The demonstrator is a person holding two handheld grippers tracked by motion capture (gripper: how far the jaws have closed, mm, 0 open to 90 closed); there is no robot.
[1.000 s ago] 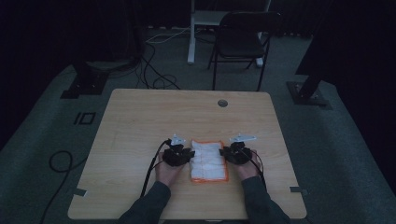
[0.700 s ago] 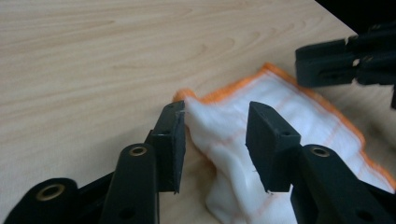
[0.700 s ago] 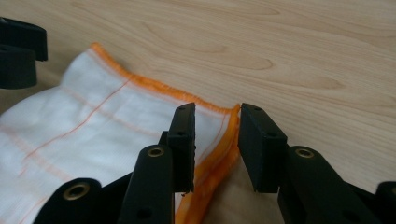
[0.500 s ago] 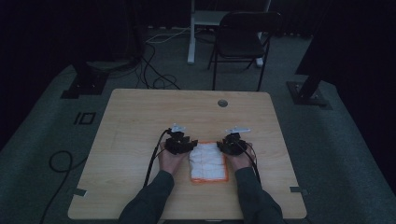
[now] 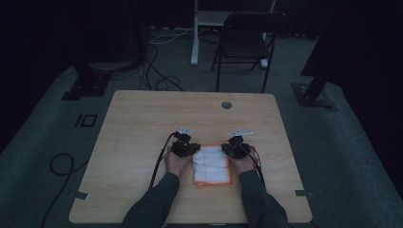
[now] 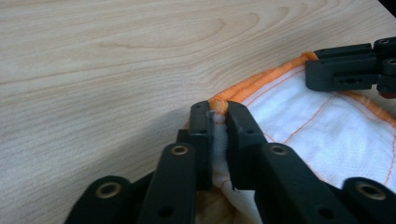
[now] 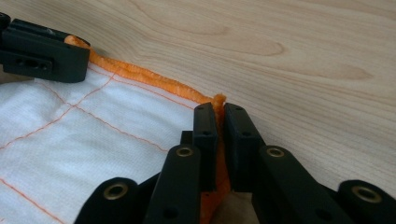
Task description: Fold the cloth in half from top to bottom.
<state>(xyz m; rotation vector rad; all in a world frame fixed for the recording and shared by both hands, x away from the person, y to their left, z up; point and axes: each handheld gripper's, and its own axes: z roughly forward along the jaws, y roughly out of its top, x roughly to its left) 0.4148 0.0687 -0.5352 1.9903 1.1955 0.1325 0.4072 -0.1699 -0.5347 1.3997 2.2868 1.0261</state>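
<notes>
Closest in, both forearms come up from the table's near edge, and between the hands lies a white cloth (image 5: 212, 164) with orange trim, folded into a small rectangle on the near-middle of the table (image 5: 142, 123). The left gripper (image 6: 218, 116) is clamped on the cloth's far left corner, white fabric and a bit of orange hem squeezed between its jaws, and the right gripper (image 7: 219, 114) is pinching the far right corner the same way, right on the orange edge. So both are grasping cloth, neither is loose. Looks to me like the next fold or a lift is about to start from that far edge. What I'd worry about: the right grip sits really close to the hem, so a quick tug could just slip the trim out and drop that corner. Also if one hand moves ahead of the other, the layers underneath probably slide and the fold goes crooked, or only the top layer comes up and the stack opens. Farther back the table is bare wood with a cable hole (image 5: 226, 104), then a chair (image 5: 249, 40) on the dark floor.
</notes>
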